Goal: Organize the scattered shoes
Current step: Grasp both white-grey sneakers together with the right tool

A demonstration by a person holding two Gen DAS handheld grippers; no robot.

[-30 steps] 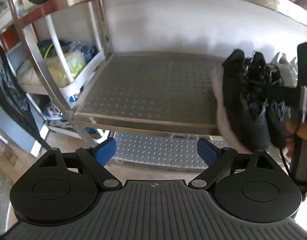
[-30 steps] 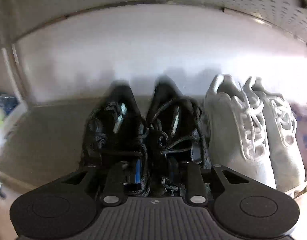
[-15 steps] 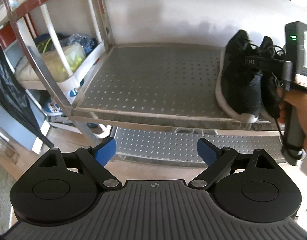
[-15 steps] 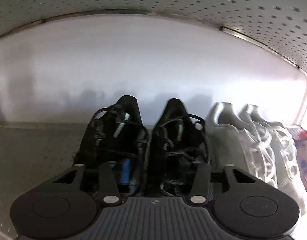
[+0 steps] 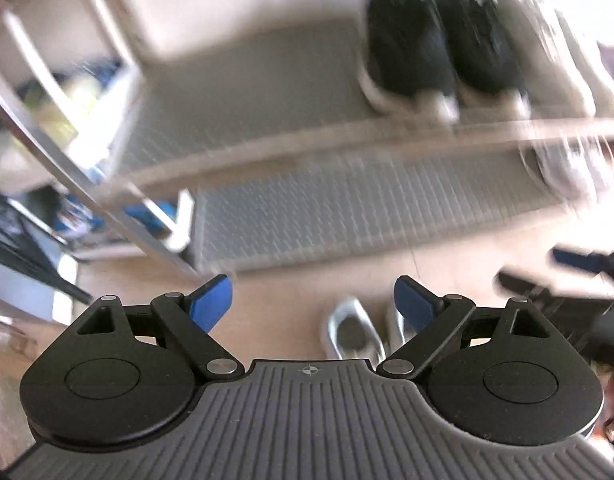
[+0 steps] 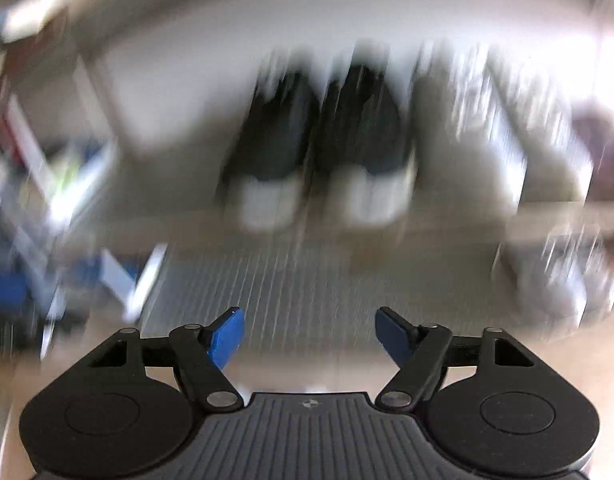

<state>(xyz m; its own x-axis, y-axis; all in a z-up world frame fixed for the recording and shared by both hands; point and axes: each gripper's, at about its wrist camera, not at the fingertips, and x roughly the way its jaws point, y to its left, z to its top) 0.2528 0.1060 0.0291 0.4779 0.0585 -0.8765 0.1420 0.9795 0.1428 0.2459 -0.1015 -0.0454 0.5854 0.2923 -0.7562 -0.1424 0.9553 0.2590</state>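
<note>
Black sneakers [image 5: 439, 40]: two, white-soled, side by side on the metal shelf [image 5: 247, 92]; silver shoes [image 5: 355, 332]: two seen on the floor
Left gripper [image 5: 313, 300]: held wide, empty; right gripper [image 6: 309, 334]: jaws just opened, nothing between

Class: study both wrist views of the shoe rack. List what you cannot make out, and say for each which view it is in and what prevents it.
- Black shoes, right wrist view: motion blur wipes out the laces.
- White shoes, left wrist view: blurred and overexposed.
- Silver shoes on the floor, left wrist view: heels hidden behind the left claw.
- Right claw, left wrist view: smeared, partly cut off by the edge.
- Lower-shelf shoes, right wrist view: colour and type lost to blur.
</note>
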